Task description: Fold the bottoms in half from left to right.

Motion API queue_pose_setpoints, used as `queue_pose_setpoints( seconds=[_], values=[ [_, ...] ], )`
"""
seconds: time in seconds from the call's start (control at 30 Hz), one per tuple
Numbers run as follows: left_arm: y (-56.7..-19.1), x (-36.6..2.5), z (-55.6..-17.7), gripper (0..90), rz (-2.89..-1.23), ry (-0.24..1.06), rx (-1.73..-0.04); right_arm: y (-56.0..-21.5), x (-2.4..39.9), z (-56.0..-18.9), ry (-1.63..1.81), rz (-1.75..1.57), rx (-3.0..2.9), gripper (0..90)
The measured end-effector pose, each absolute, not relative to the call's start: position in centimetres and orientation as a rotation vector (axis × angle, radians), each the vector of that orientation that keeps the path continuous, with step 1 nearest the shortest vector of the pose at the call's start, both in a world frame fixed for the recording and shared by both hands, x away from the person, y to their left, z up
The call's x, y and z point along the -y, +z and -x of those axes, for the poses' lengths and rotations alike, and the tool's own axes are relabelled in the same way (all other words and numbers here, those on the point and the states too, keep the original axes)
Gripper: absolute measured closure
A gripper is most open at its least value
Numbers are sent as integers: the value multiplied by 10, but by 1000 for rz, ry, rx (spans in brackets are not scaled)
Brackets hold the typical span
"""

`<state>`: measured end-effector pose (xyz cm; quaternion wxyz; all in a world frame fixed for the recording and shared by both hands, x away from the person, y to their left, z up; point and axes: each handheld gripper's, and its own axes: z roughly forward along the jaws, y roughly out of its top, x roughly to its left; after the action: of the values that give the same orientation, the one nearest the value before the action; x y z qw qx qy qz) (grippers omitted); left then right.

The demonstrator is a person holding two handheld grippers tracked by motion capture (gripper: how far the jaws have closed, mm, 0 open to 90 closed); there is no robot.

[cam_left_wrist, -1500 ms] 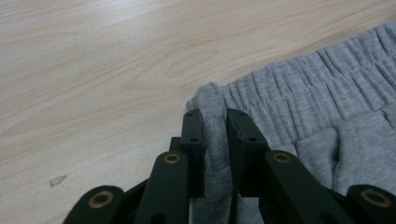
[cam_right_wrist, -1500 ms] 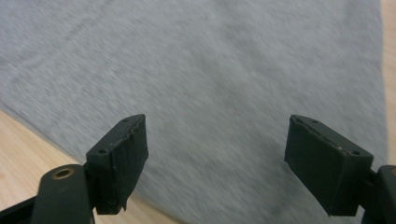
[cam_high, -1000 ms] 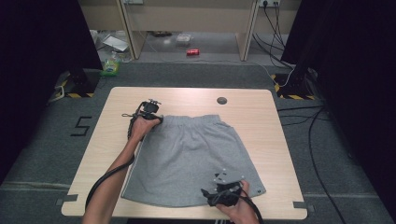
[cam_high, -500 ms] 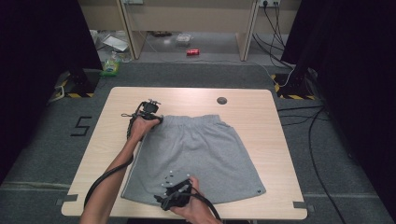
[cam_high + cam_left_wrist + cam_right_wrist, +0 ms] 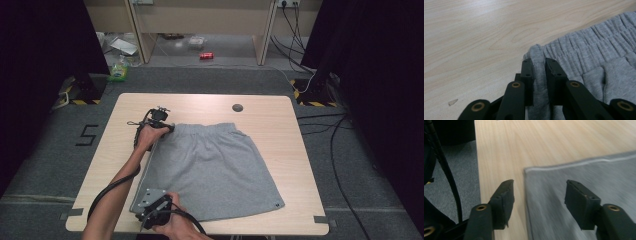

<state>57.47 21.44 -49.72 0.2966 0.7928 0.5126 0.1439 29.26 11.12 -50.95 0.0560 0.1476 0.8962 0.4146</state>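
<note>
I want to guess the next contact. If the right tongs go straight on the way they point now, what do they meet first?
Probably the near-left hem corner of the grey shorts: the open right tongs, just closing, straddle its edge with nothing pinched. Height above the cloth is unclear.

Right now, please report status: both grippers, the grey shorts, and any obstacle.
Left gripper shut on waistband corner of grey shorts. Right gripper open, jaws just been closing, astride near hem corner. Shorts flat on table. No obstacle.
</note>
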Motion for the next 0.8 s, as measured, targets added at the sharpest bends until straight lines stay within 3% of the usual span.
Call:
queue_pose_setpoints(
  seconds=[0.4, 0.67, 0.8],
  values=[
    [-499, -218, -574, 760, -2088, 368, -1352, -517, -146, -290, 1170, -416, -2743, 514],
    [-500, -220, -573, 759, -2069, 357, -1355, -515, -147, -298, 1154, -450, -2747, 808],
    [-499, -219, -573, 761, -2080, 365, -1350, -515, -143, -299, 1171, -465, -2754, 834]
  ],
)
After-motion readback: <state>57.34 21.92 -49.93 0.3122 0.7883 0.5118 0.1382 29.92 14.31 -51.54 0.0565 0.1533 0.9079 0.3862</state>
